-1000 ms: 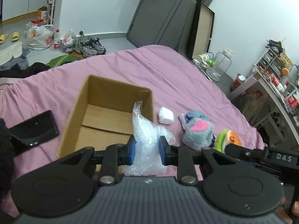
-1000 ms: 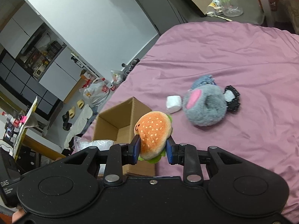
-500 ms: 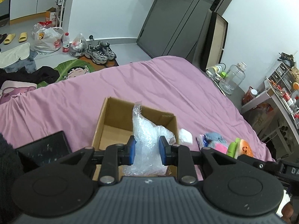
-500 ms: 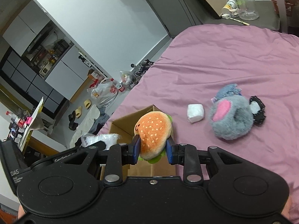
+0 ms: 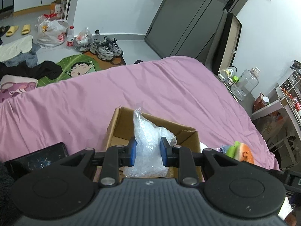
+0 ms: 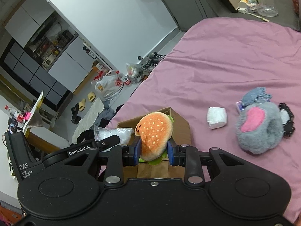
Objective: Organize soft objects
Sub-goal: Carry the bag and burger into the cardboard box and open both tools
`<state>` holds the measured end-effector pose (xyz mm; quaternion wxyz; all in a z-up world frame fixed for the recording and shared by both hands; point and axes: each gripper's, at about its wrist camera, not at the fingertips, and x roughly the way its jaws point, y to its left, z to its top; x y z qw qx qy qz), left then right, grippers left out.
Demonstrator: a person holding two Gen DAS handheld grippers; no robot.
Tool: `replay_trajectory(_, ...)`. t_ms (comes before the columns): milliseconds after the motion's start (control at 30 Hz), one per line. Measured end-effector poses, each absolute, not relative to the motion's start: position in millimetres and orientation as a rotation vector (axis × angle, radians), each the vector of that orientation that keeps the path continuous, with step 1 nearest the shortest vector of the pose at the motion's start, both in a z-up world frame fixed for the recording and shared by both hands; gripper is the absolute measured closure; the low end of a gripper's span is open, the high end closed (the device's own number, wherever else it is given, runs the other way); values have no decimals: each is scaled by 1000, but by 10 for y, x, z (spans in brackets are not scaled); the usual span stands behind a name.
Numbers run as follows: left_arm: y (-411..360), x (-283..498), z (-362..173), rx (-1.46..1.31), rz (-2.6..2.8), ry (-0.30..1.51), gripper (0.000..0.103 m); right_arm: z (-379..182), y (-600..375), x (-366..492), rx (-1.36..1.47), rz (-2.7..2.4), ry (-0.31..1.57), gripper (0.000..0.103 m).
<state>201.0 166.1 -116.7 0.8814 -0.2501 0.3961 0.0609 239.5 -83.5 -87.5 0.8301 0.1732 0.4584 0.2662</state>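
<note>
The left tongs [image 5: 147,151] are closed on a crumpled clear bubble-wrap bag [image 5: 148,141], its blue pads pressing both sides; the bag's thin twisted top stands up while its bulk hangs over the open brown cardboard box [image 5: 120,128] on the pink bedsheet [image 5: 131,86]. What can be seen of the box floor is bare cardboard; the rest is hidden behind the bag and the tongs.

The right tongs [image 6: 153,149] are closed on a small plush hamburger toy [image 6: 154,131]: an orange bun dotted with pale seeds, a tiny stitched face on its left edge, and a green felt lettuce frill showing below. It hangs just above the near edge of the same box [image 6: 180,128].

On the sheet, to the right of the box, lies a small white squarish soft block [image 6: 216,117], and further right, apart from it, a fluffy grey plush toy with a pink ear patch, a blue knitted tuft and black lace trim [image 6: 259,128].

A flat black tablet-like slab [image 5: 35,159] lies on the bed left of the box.
</note>
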Motion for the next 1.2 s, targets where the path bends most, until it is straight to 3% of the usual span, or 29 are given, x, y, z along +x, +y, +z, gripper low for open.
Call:
replay_trajectory(300,1720,2137,-1311,-543,104,820,78,-1025,-587,2504,342,572,1010,75)
replay_trajectory(500,1747,2102,-1249,-538,113,770,52,-1047,-523,2574,333,561,1020,75)
replay_trajectory(600,1747,2083,-1208,-513,127,774,52,-1052,-468,2595,325,568,1018,74)
replay_trajectory(667,1762,2077,-1198,-509,131,783,52,-1042,-422,2592,324,584,1011,68)
replay_trajectory(733,1777,2064,-1180,-509,145,794,52,-1041,-400,2605,311,568,1010,53)
replay_trajectory(1200,1543,1845,-868,-447,202,812,26,-757,-863,2377,296,513,984,47)
